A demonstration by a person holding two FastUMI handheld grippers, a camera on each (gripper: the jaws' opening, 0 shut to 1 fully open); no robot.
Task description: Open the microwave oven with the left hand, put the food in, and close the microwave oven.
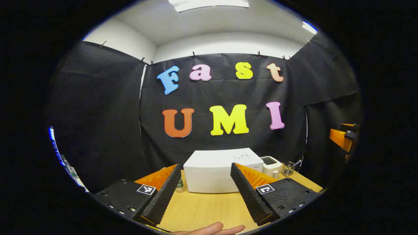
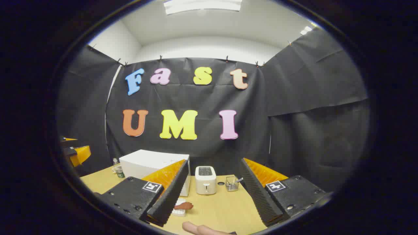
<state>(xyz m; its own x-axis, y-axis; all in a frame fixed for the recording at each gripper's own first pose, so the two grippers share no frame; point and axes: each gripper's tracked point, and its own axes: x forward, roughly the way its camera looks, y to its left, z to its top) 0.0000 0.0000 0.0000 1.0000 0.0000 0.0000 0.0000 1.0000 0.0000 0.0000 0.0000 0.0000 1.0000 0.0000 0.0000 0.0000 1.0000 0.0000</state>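
The white microwave oven [image 1: 215,173] stands with its door closed at the back of the wooden table [image 1: 202,209]; it also appears at the left in the right gripper view [image 2: 147,164]. My left gripper [image 1: 206,192] is open, held well in front of the oven with nothing between its fingers. My right gripper [image 2: 212,199] is open too, above the table. The food [image 2: 184,206], a reddish-brown piece on a small white plate [image 2: 179,211], lies on the table just beside the right gripper's left finger [image 2: 171,192].
A white toaster [image 2: 205,180] and a small wire basket [image 2: 231,183] stand right of the microwave. A small bottle [image 2: 119,171] is at its left. A person's finger [image 1: 212,229] shows at the bottom edge. The other gripper [image 2: 76,153] appears at far left.
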